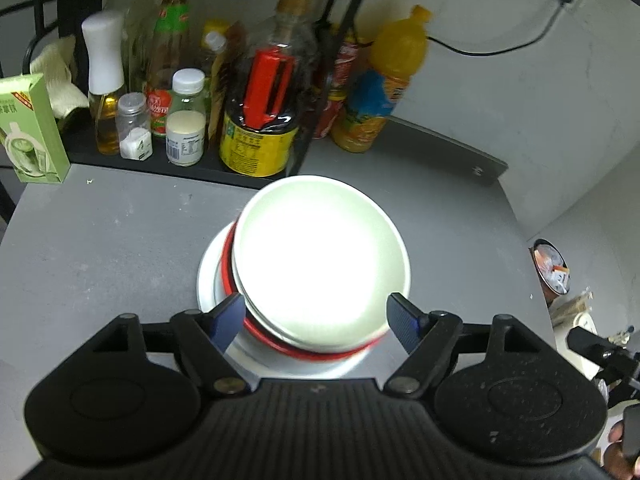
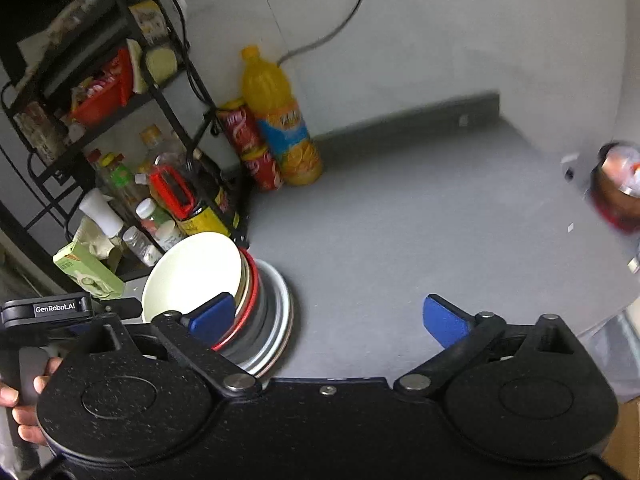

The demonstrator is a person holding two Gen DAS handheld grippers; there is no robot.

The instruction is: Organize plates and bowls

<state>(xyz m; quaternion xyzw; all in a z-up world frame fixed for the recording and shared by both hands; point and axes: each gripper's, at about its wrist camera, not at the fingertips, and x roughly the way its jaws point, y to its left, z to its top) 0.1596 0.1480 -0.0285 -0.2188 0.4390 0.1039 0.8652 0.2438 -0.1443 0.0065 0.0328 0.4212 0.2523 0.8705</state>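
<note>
A white bowl [image 1: 320, 256] sits tilted on top of a stack on the grey table [image 1: 112, 248]. Under it is a red-rimmed bowl [image 1: 320, 354], and a pale plate [image 1: 206, 276] lies at the bottom. My left gripper [image 1: 316, 320] is open, its blue-padded fingers [image 1: 228, 320] on either side of the stack's near edge. In the right wrist view the same stack [image 2: 192, 276] stands at the left, red rim [image 2: 252, 292] and plate [image 2: 280, 304] showing. My right gripper [image 2: 328, 318] is open over bare table, just right of the stack, holding nothing.
A black rack [image 1: 192, 168] crowded with sauce bottles [image 1: 260, 120] stands behind the stack. An orange juice bottle [image 2: 280, 120] and red cans [image 2: 256, 156] stand by the wall. A green box [image 1: 28, 128] sits at the left. A hand [image 2: 24, 400] holds the left gripper's handle.
</note>
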